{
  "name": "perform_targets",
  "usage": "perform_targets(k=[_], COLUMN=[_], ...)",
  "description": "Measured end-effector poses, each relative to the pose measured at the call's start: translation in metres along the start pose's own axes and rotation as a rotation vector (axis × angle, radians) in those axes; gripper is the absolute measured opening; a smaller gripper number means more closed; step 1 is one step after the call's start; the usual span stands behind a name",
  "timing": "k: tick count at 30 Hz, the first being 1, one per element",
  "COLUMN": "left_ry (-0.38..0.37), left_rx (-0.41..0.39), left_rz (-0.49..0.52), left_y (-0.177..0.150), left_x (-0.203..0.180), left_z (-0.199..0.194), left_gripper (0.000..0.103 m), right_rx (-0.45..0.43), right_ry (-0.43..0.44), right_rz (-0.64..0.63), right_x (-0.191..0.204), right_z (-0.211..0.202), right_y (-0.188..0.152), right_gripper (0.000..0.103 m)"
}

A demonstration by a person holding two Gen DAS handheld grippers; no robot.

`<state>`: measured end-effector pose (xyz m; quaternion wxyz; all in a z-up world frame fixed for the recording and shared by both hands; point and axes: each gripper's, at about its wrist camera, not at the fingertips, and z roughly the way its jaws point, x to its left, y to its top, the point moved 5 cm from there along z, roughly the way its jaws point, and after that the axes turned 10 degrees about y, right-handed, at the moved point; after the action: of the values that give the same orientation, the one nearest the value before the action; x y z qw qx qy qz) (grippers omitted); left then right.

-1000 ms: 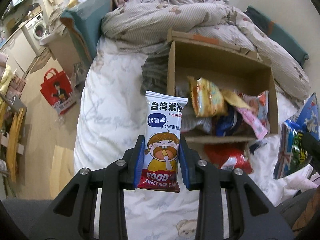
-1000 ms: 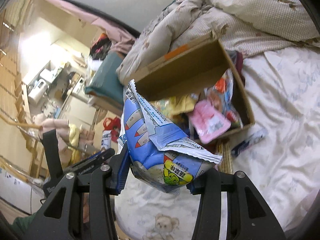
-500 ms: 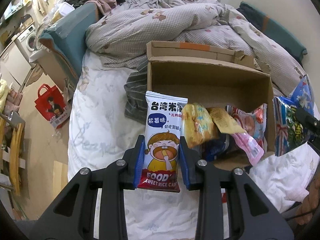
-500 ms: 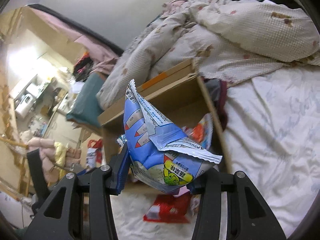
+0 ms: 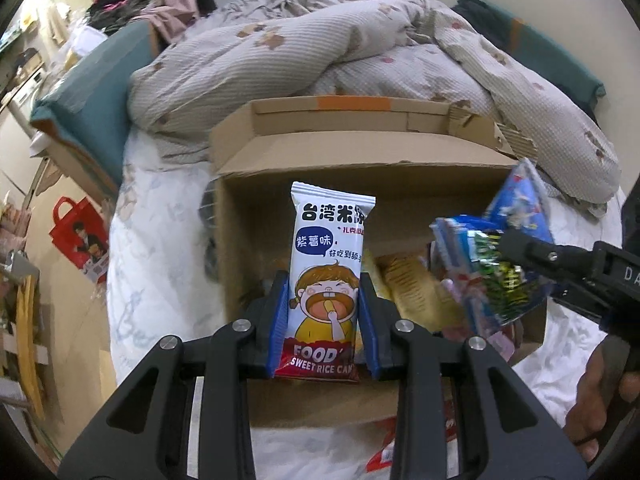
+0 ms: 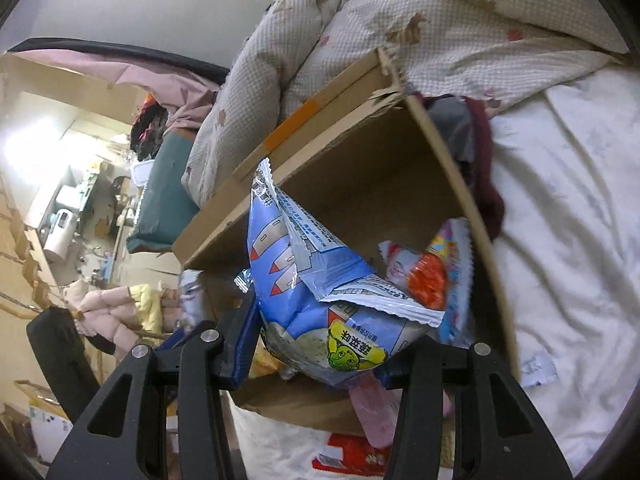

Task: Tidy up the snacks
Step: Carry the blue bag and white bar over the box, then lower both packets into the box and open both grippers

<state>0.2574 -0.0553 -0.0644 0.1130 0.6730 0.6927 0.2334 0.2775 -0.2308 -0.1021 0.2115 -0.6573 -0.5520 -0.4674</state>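
My left gripper (image 5: 323, 320) is shut on a white rice cake packet (image 5: 328, 276) with a cartoon child, held upright over the near edge of an open cardboard box (image 5: 256, 216) on the bed. My right gripper (image 6: 320, 344) is shut on a blue snack bag (image 6: 316, 292), held over the box (image 6: 360, 184). The blue bag also shows at the right in the left wrist view (image 5: 496, 256), above the box's right half. Several snack packets (image 5: 412, 288) lie inside the box, among them an orange and pink one (image 6: 432, 276).
The box sits on a white sheet (image 5: 160, 248) with a rumpled checked duvet (image 5: 320, 52) behind it. A red packet (image 6: 352, 456) lies on the sheet in front of the box. A red bag (image 5: 80, 240) stands on the floor left of the bed.
Both grippers have moved forward to the box, each still holding its packet. The rice cake packet and the blue bag now hang over the box opening.
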Motion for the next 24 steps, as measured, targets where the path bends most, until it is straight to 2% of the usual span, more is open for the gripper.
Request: perform_targets(k=[4, 8, 15, 18, 20, 21, 22, 23, 24], left_ry=[0.005, 0.01, 0.005, 0.011, 0.019, 0.023, 0.022, 0.019, 0.018], left_rx=[0.016, 0.013, 0.01, -0.006, -0.02, -0.032, -0.045, -0.06, -0.078], left_rz=[0.013, 0.034, 0.008, 0.019, 0.027, 0.028, 0.026, 0.02, 0.01], left_y=[0.008, 0.011, 0.014, 0.016, 0.017, 0.018, 0.019, 0.02, 0.021], left_x=[-0.01, -0.015, -0.016, -0.017, -0.018, -0.017, -0.017, -0.016, -0.014], left_z=[0.014, 0.023, 0.027, 0.023, 0.02, 0.017, 0.014, 0.01, 0.006], left_gripper=[0.029, 0.029, 0.029, 0.029, 0.033, 0.04, 0.056, 0.067, 0.083], right_rx=[0.036, 0.065, 0.051, 0.03, -0.002, -0.022, -0.046, -0.067, -0.083], right_ry=[0.01, -0.055, -0.089, -0.117, -0.131, -0.146, -0.155, -0.161, -0.167], right_rz=[0.015, 0.026, -0.019, -0.069, -0.102, -0.123, -0.142, -0.158, -0.168], right_x=[-0.004, -0.016, -0.01, -0.001, 0.004, 0.007, 0.01, 0.013, 0.014], right_z=[0.013, 0.02, 0.016, 0.012, 0.006, 0.001, -0.003, -0.008, -0.012], right_y=[0.003, 0.0, 0.001, 0.002, 0.005, 0.007, 0.009, 0.011, 0.012], right_gripper=[0.051, 0.052, 0.056, 0.07, 0.077, 0.087, 0.093, 0.094, 0.096])
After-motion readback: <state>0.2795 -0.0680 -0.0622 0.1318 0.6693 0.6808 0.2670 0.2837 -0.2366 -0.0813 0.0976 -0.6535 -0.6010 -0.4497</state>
